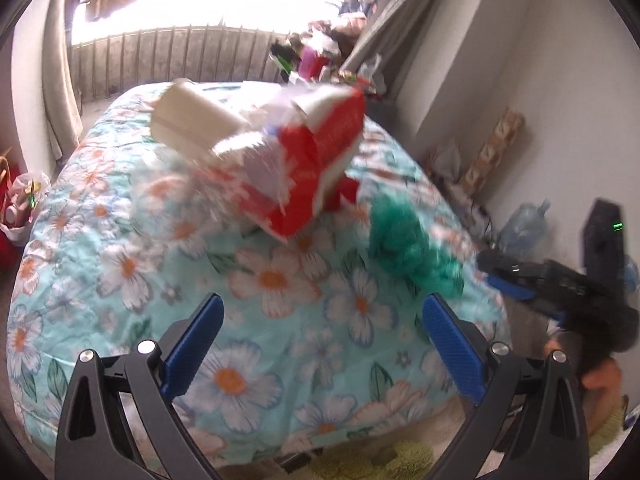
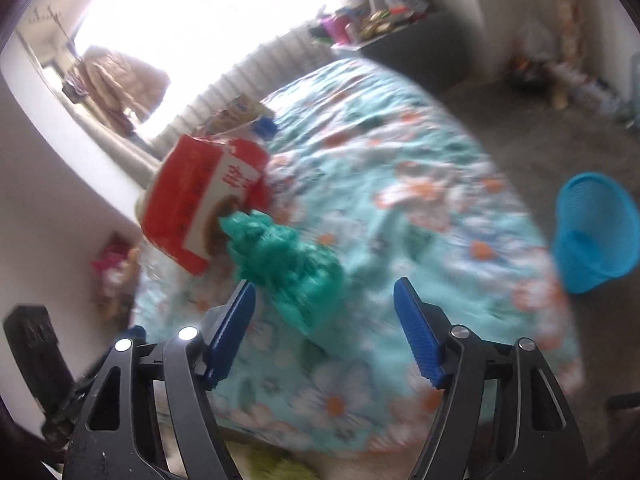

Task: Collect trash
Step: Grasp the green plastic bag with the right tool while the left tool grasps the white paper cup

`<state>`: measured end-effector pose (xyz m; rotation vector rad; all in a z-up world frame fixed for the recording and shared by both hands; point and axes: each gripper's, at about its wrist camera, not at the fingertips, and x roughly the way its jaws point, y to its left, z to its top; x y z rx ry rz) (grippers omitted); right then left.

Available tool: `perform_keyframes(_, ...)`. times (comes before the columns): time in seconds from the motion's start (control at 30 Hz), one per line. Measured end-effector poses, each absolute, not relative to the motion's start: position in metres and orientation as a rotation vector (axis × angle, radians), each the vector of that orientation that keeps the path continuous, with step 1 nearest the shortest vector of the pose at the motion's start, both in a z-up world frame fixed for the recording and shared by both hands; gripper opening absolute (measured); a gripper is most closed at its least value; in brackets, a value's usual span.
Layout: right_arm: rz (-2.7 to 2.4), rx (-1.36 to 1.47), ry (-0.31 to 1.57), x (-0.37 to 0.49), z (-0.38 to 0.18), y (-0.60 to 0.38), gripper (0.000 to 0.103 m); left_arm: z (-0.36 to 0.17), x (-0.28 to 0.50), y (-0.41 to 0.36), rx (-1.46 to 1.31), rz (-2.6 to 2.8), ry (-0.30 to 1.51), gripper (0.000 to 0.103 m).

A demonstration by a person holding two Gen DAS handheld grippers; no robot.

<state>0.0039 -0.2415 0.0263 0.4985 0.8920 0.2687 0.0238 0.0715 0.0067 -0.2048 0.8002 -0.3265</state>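
A crumpled green plastic bag [image 1: 404, 240] [image 2: 288, 256] lies on the flowered turquoise quilt [image 1: 280, 320] [image 2: 420, 208]. Behind it sits a red and white carton [image 1: 316, 168] [image 2: 192, 204], with a white box [image 1: 192, 120] beside it. In the right wrist view my right gripper [image 2: 324, 308] stands open, and the bag's near end reaches between its blue fingertips without touching the pads. That gripper [image 1: 496, 272] also shows at the right of the left wrist view, close to the bag. My left gripper [image 1: 324, 320] hangs open over bare quilt, short of the carton.
A blue mesh basket [image 2: 596, 232] stands on the floor right of the bed. A water jug [image 1: 524, 228] and clutter line the wall. A cluttered shelf [image 2: 380, 20] stands beyond the bed, and bags [image 1: 20, 208] lie on the floor at its left.
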Motion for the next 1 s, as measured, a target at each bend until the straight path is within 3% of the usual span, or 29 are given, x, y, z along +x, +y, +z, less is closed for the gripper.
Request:
perform_keyframes(0.17, 0.361, 0.561, 0.929, 0.037, 0.013, -0.235, 0.065, 0.017, 0.032, 0.103, -0.287, -0.32, 0.74, 0.097)
perform_keyframes(0.5, 0.467, 0.613, 1.028, 0.049, -0.003, -0.224, 0.042, 0.042, 0.065, 0.157, -0.356, -0.253, 0.635, 0.096)
perform_keyframes(0.63, 0.467, 0.608, 1.027, 0.045, -0.002, -0.228, 0.037, 0.05, 0.094, 0.185, -0.459, -0.232, 0.606, 0.083)
perform_keyframes(0.67, 0.466, 0.611, 1.026, 0.043, -0.003, -0.231, 0.028, 0.052, 0.103, 0.19, -0.475, -0.235, 0.6, 0.081)
perform_keyframes(0.7, 0.465, 0.616, 1.026, 0.039, -0.003, -0.234, 0.026, 0.054, 0.114, 0.194, -0.488, -0.247, 0.596, 0.079)
perform_keyframes(1.0, 0.448, 0.705, 1.028, 0.034, -0.01, -0.259, 0.027, 0.036, 0.198, 0.208, -0.593, -0.333, 0.746, 0.055)
